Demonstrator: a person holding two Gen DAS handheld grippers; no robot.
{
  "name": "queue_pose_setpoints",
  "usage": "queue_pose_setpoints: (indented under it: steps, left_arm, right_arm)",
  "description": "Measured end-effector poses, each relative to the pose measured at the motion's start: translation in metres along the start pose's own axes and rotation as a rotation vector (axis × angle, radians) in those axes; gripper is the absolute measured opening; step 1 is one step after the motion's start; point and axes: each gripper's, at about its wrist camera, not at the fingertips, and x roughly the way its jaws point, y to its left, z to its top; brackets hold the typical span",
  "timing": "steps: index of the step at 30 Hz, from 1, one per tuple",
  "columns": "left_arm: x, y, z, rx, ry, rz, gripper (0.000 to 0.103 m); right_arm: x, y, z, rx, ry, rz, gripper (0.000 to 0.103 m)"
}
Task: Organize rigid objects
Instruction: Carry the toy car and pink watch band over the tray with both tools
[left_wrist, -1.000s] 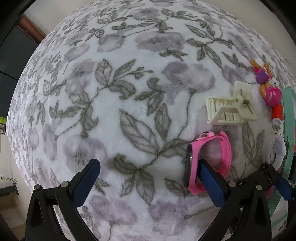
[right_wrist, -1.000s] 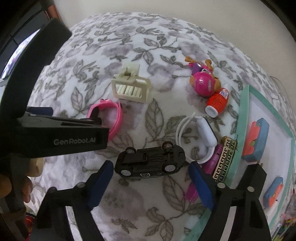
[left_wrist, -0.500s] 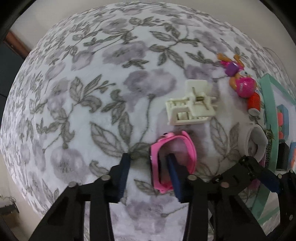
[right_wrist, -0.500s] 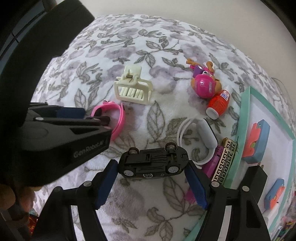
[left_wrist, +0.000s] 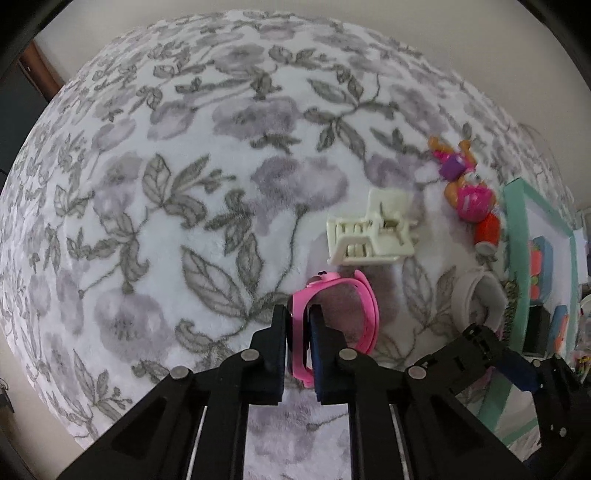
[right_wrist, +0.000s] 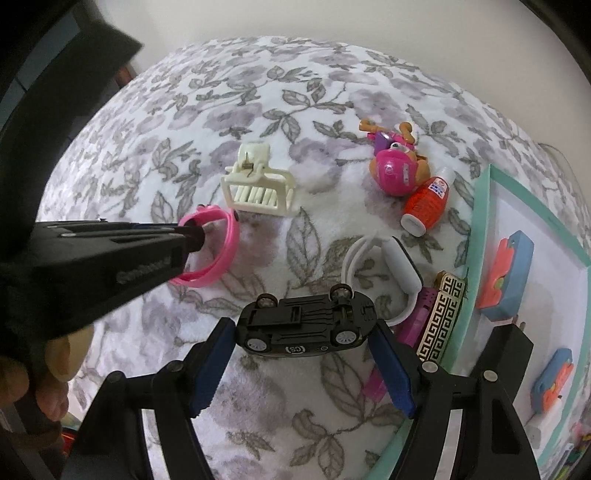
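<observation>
Two tools: left tool (left_wrist: 298, 341) clamped on pink watch (left_wrist: 334, 321), right tool (right_wrist: 303, 363) apart around upturned toy car (right_wrist: 306, 321).

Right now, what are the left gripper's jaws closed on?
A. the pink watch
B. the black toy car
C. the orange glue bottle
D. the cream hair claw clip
A: in the left wrist view the left gripper has its jaws pressed on either side of the pink watch, while the cream hair claw clip lies apart beyond it on the floral blanket.
</observation>
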Motion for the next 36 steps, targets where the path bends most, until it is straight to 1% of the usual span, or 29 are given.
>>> queue_pose_setpoints:
  steps: [3, 5, 7, 9, 11, 14, 18, 22, 24, 26, 29, 32, 34, 36]
  left_arm:
    - [-0.016, 0.003, 0.003, -0.001, -0.030, -0.012, 0.012]
    - [-0.034, 0.006, 0.005, -0.009, -0.067, -0.039, 0.012]
    - [-0.061, 0.008, 0.008, -0.016, -0.133, -0.070, 0.012]
    - [-0.083, 0.006, 0.009, -0.013, -0.197, -0.072, 0.012]
    - [-0.103, 0.000, 0.010, -0.012, -0.254, -0.081, 0.012]
    - [-0.128, -0.012, 0.008, 0.002, -0.315, -0.147, 0.012]
    - [-0.145, -0.044, 0.003, 0.074, -0.360, -0.178, 0.012]
    - [-0.140, -0.089, -0.008, 0.173, -0.351, -0.200, 0.012]
    - [-0.133, -0.111, -0.015, 0.224, -0.327, -0.209, 0.012]
    - [-0.126, -0.132, -0.023, 0.273, -0.306, -0.201, 0.012]
    - [-0.115, -0.161, -0.037, 0.353, -0.296, -0.155, 0.012]
    - [-0.102, -0.178, -0.047, 0.397, -0.270, -0.137, 0.012]
    - [-0.094, -0.186, -0.052, 0.418, -0.239, -0.145, 0.012]
    - [-0.085, -0.193, -0.056, 0.435, -0.213, -0.139, 0.012]
  right_arm:
    - [-0.009, -0.003, 0.000, 0.015, -0.023, 0.009, 0.077]
    - [-0.024, -0.010, 0.002, 0.032, -0.057, 0.015, 0.077]
    - [-0.043, -0.020, 0.004, 0.066, -0.109, 0.019, 0.077]
    - [-0.067, -0.035, 0.004, 0.116, -0.172, 0.018, 0.077]
    - [-0.093, -0.051, 0.002, 0.162, -0.234, -0.010, 0.077]
    - [-0.126, -0.073, -0.001, 0.215, -0.299, -0.071, 0.077]
    - [-0.160, -0.106, -0.013, 0.302, -0.352, -0.136, 0.077]
    - [-0.182, -0.139, -0.028, 0.379, -0.363, -0.233, 0.077]
    - [-0.189, -0.156, -0.037, 0.419, -0.355, -0.252, 0.077]
    - [-0.191, -0.171, -0.045, 0.452, -0.352, -0.259, 0.077]
    - [-0.190, -0.187, -0.053, 0.494, -0.341, -0.268, 0.077]
    - [-0.186, -0.192, -0.057, 0.504, -0.320, -0.278, 0.077]
    - [-0.180, -0.194, -0.059, 0.508, -0.299, -0.278, 0.077]
    - [-0.171, -0.197, -0.060, 0.513, -0.260, -0.279, 0.077]
